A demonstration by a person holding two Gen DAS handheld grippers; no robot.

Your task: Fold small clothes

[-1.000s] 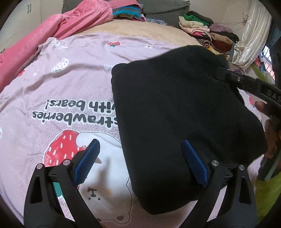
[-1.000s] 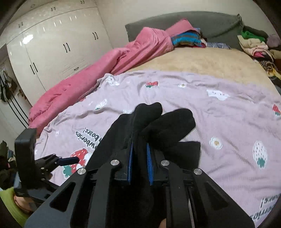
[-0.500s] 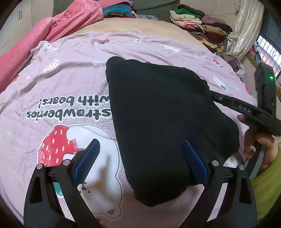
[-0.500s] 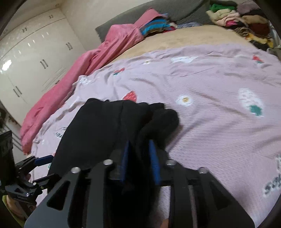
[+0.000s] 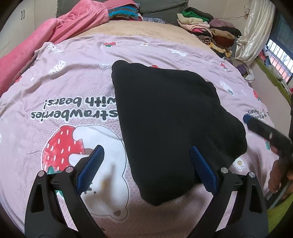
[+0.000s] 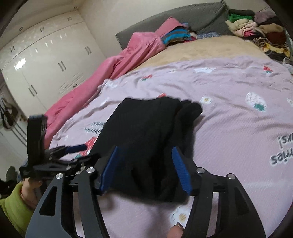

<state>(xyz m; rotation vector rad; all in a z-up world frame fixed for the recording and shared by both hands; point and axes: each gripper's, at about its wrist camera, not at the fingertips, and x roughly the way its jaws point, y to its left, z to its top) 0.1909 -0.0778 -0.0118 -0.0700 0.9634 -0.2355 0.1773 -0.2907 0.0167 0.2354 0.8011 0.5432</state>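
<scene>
Right hand-held gripper [image 6: 144, 168] opening, blue pads off the folded black fleece garment [image 5: 164, 124] lying between them on the pink strawberry-print bedsheet [image 5: 64, 87]; left hand-held gripper [image 5: 146, 164] wide open, empty, straddling its near edge. Best: withdraw without dragging folds.

Under me lies a lilac blanket [image 5: 77, 82] printed with strawberries, white bears and the words "strawberries with bears!", which I read upside down. Past its far edge I see a tan sheet [image 5: 146, 29]. A pink quilt [image 6: 117, 64] is bunched along the bed's left side, running up to a grey headboard cushion [image 6: 197, 18]. Striped folded clothes [image 5: 122, 13] sit beside the quilt's top end. A heap of mixed clothes [image 5: 207, 27] fills the far right corner. Glossy white wardrobe doors [image 6: 45, 60] stand beyond the quilt.
</scene>
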